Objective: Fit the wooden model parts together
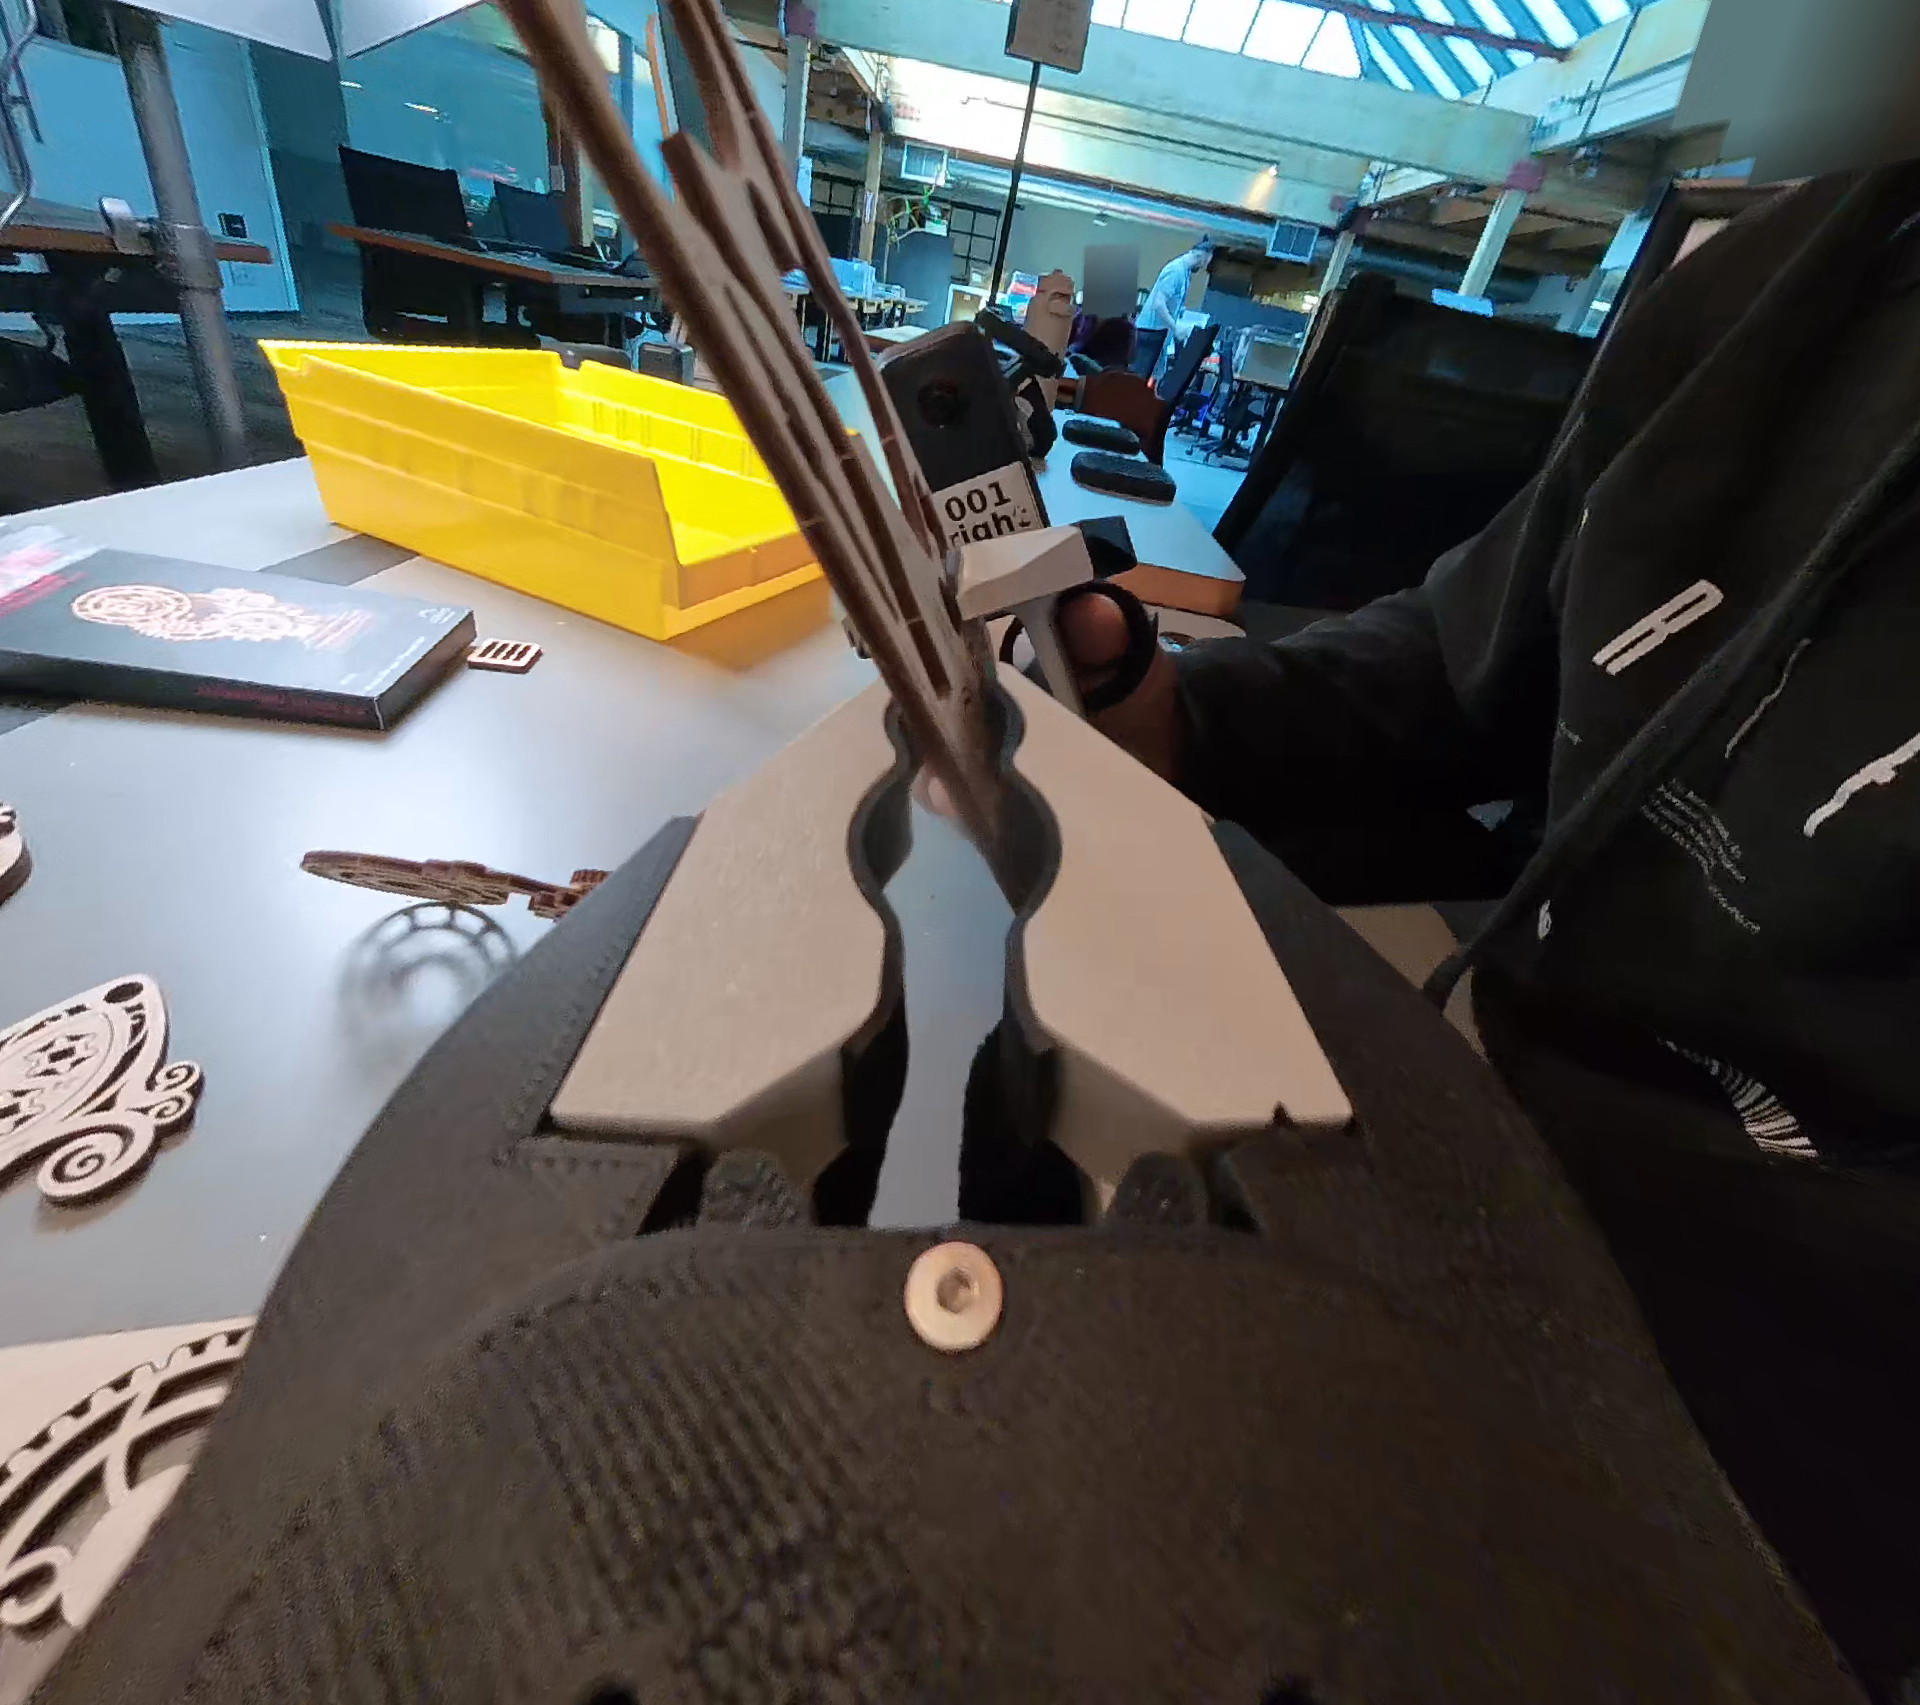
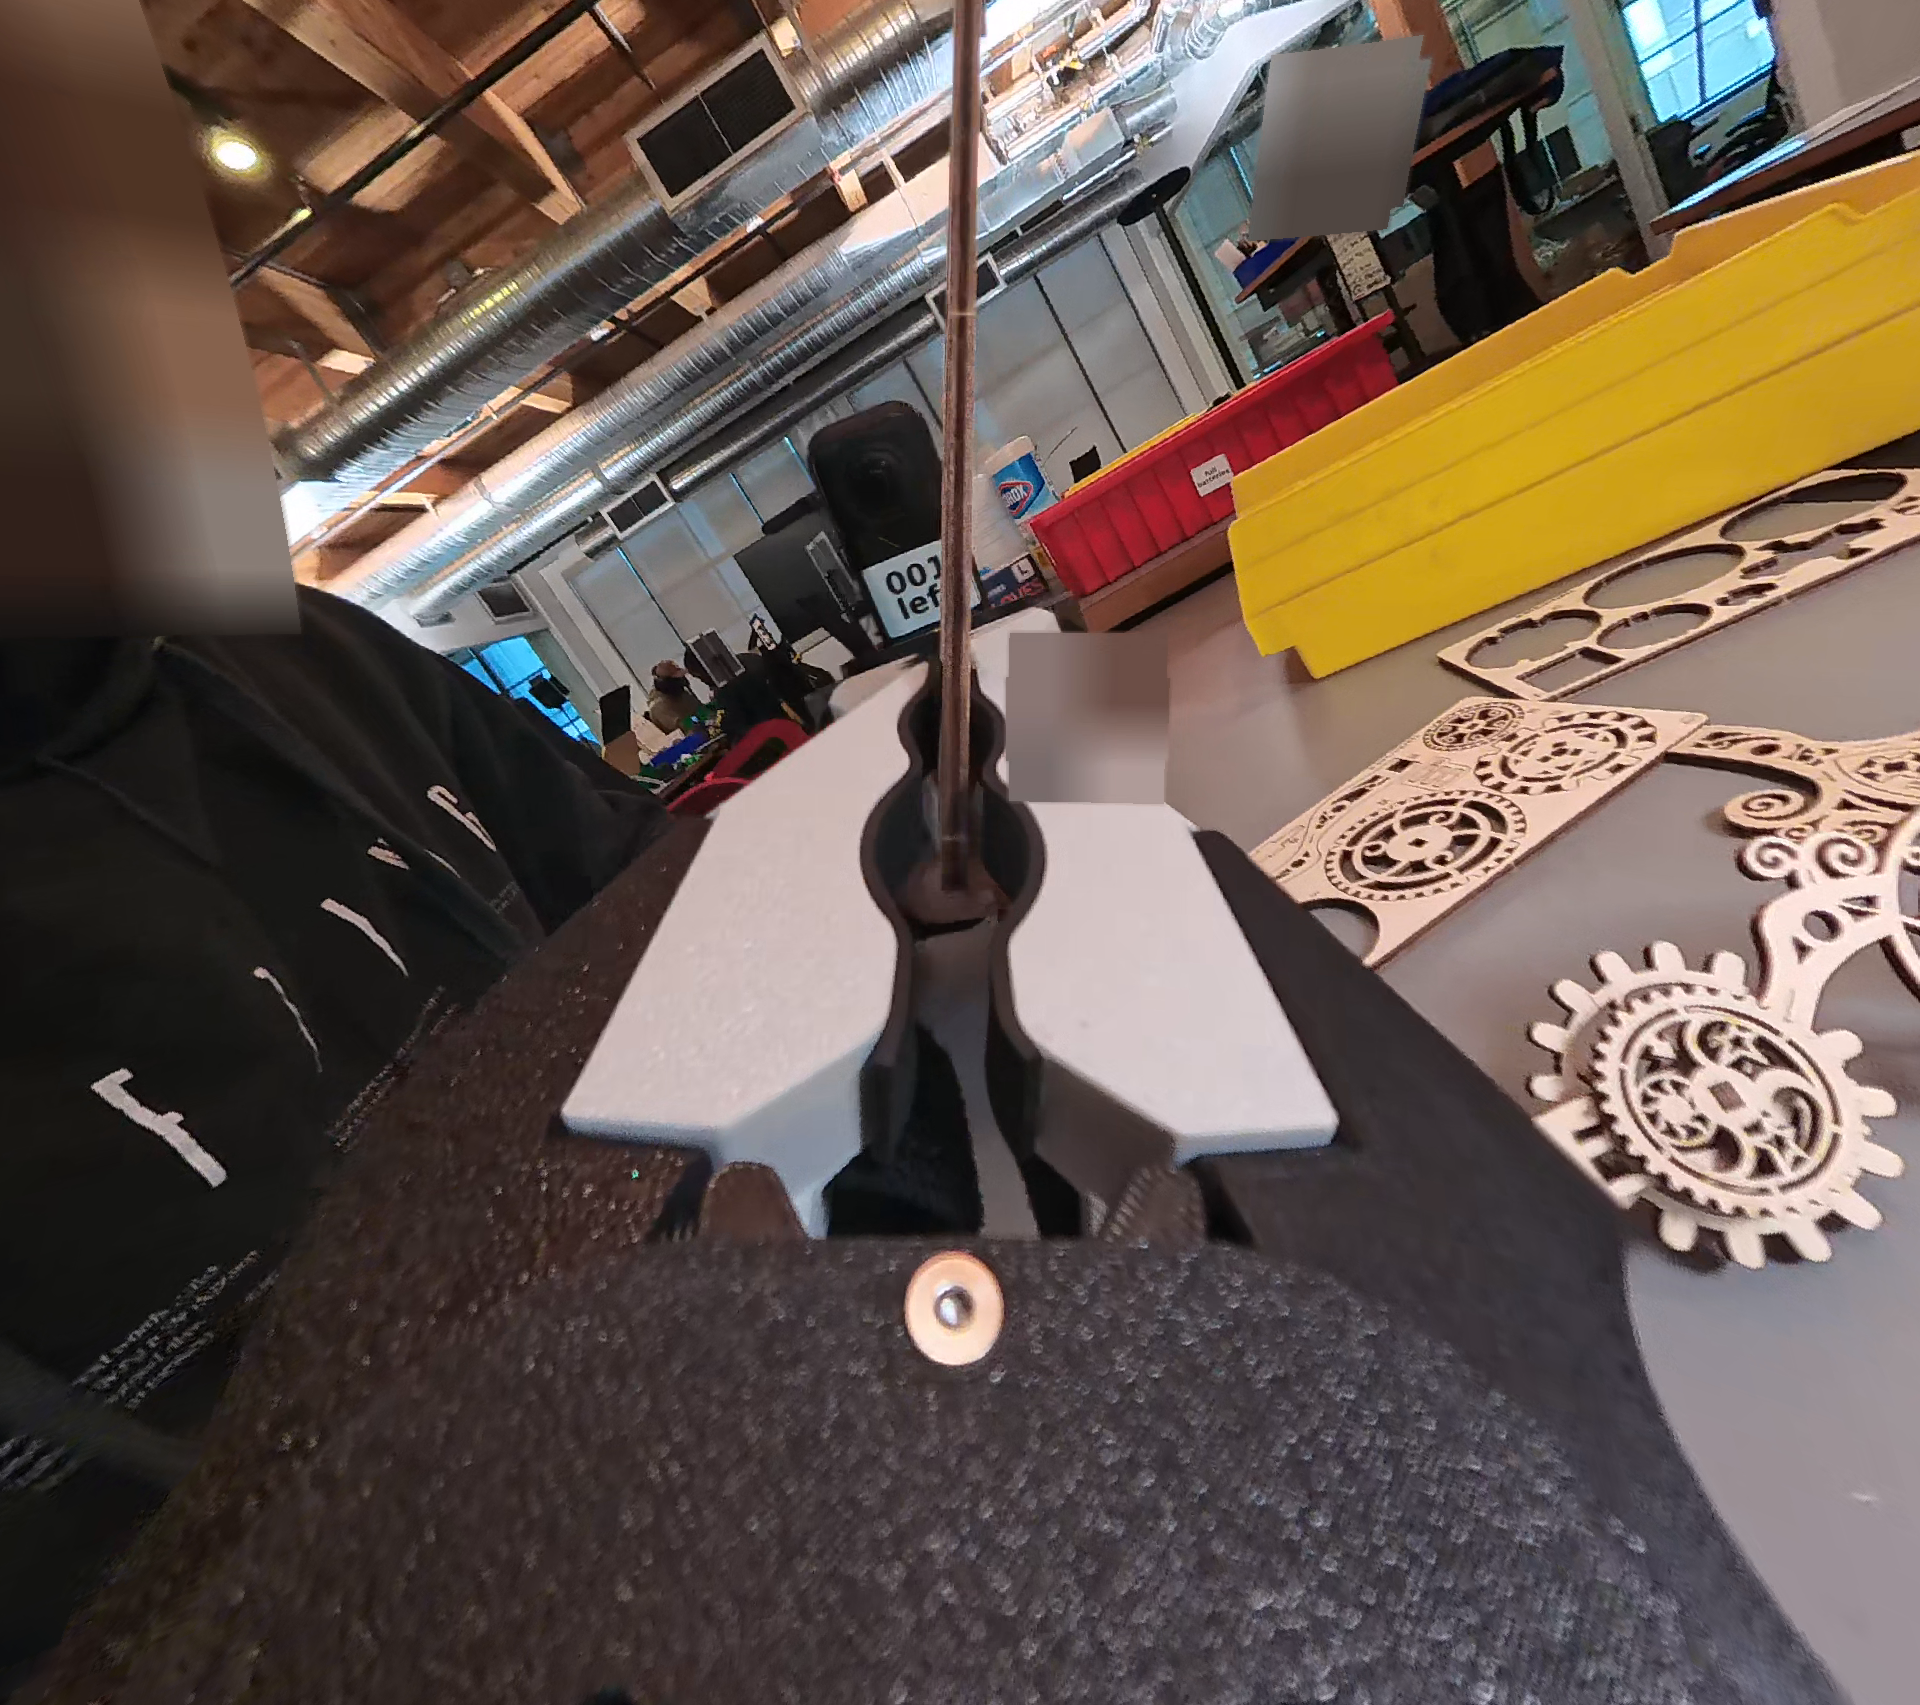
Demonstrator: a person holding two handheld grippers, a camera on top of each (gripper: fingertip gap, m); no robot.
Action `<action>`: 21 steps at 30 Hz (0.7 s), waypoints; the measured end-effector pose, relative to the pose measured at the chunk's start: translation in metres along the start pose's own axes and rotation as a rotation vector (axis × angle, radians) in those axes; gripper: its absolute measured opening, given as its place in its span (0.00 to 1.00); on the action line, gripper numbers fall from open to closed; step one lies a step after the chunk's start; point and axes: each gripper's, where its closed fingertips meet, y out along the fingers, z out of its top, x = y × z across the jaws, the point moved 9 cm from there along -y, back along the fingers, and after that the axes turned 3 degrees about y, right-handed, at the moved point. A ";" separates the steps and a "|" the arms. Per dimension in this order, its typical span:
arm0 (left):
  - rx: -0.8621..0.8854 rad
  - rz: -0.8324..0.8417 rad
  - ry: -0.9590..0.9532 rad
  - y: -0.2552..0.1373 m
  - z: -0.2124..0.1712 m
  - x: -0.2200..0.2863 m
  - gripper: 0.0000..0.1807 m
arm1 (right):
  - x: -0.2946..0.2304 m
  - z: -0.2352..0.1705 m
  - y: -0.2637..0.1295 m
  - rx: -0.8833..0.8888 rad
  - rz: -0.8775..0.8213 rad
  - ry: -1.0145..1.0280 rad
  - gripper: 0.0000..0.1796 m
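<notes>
Thin laser-cut wooden panel point(image 1: 727, 284) is held up off the grey surface point(image 1: 312, 803), edge-on in the right wrist view point(image 2: 961, 305) and slanting up to the left in the left wrist view. Left gripper point(image 1: 951, 782) has its fingers clamped on the panel's lower edge; the right gripper point(image 2: 951, 782) likewise has its fingers closed on the same sheet, gripping near the bottom, with the sheet running up out of frame. In the left wrist view the right gripper shows just behind the panel, apparently on its far side, so the two units face each other across it. Judgement: the panel is light and fairly stiff in plane but full of slots and cut-outs, so likely brittle at the thin webs; it should be held at solid border stock rather than across tracery, and twisting between the two grips could snap it. Both grippers are tilted upward, cameras looking at ceiling and skylights. Loose parts remain flat on the surface: a pale gear point(image 2: 1714, 1105), punched-out parts sheets point(image 2: 1475, 782), a scrollwork piece point(image 1: 83, 1094) and a small dark part point(image 1: 457, 876). A yellow bin point(image 1: 540, 471) and a dark booklet point(image 1: 229, 637) sit beyond. No mating part is visibly engaged with the panel yet.
</notes>
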 end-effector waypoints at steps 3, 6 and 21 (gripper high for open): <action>0.024 0.013 -0.023 -0.006 0.002 -0.005 0.03 | 0.001 0.002 -0.002 0.017 -0.030 -0.028 0.01; -0.002 0.031 -0.028 -0.006 0.002 -0.007 0.03 | 0.003 0.003 -0.003 0.020 -0.051 -0.027 0.01; 0.024 0.028 -0.327 -0.010 -0.010 -0.023 0.02 | 0.016 0.000 -0.006 0.105 -0.136 0.158 0.00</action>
